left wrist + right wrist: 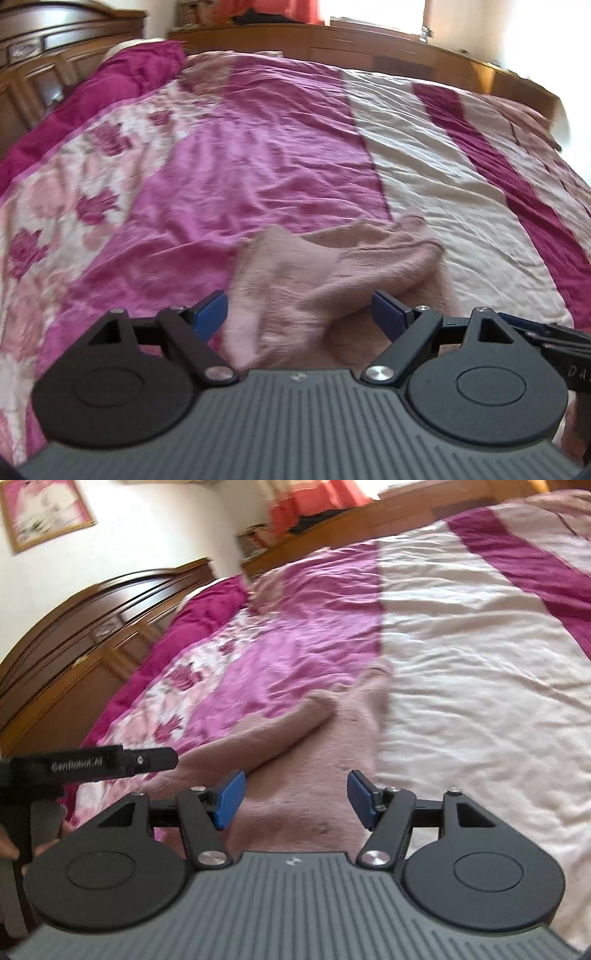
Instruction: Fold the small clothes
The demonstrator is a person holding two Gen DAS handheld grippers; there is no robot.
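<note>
The small garment lies on the bed, just ahead of both grippers — the left gripper and the right gripper side by side. The headboard stands at the bed's left end; a low cabinet runs behind it

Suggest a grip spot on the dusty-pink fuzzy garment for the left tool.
Probably the raised pointed corner at the far left of the dusty-pink fuzzy garment. It peaks off the pink and cream bedspread, so the open left tool can come in low from the near side.
</note>
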